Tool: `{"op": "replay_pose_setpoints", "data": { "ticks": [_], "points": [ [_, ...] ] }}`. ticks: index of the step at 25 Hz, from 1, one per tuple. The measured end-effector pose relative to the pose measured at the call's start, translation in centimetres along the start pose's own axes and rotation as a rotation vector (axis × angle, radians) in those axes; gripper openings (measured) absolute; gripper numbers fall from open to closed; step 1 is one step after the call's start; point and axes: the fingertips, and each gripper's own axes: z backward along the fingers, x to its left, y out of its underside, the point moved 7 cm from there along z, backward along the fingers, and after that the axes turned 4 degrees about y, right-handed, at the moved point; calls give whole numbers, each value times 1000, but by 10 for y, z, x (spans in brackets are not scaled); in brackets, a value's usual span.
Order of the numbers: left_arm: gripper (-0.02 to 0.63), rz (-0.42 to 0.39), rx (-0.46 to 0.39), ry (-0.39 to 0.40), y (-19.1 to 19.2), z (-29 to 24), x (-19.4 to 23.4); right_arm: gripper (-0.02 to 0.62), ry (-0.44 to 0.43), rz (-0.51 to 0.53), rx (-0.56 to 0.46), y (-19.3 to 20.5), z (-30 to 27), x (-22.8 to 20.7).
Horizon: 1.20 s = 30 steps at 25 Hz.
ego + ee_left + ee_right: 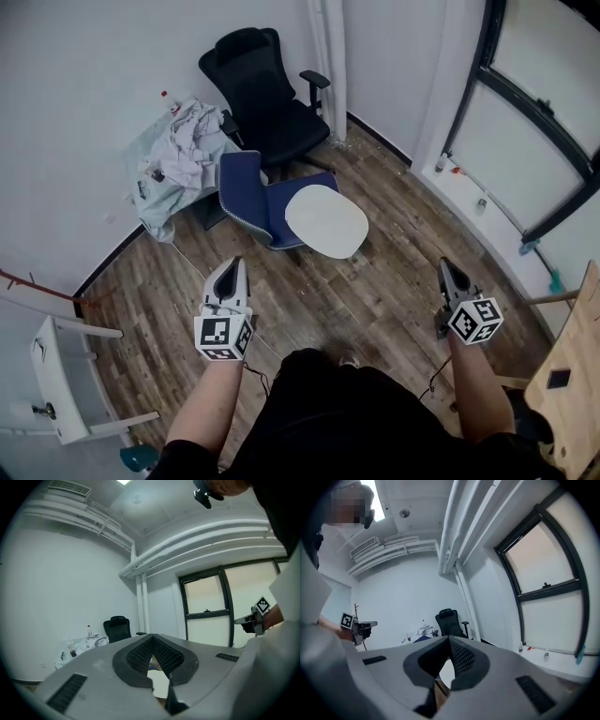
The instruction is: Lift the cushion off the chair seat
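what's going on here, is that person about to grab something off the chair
A person stands holding a gripper in each hand, facing a blue chair with a white cushion lying on its seat. The left gripper and right gripper are held out roughly level, jaws together and empty, both well short of the cushion. The lift has not begun. A black office chair stands behind, by the wall.

Head view is aimed steeply down from above; gripper views are aimed level; far black chair (267, 98) is shared.
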Motion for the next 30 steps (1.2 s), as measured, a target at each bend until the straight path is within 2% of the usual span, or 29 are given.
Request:
{"op": "replay_pose_setpoints", "data": {
  "ticks": [6, 14, 21, 30],
  "points": [
    [5, 2, 20, -7, 5, -9, -3, 11, -12, -40, 46, 15, -12, -8],
    [5, 29, 32, -10, 23, -48, 18, 11, -18, -54, 77, 21, -51, -11],
    [5, 25, 22, 23, 21, -114, 41, 11, 30, -65, 76, 9, -88, -30],
    [5, 23, 32, 115, 21, -207, 71, 11, 126, -99, 61, -14, -149, -49]
  ]
}}
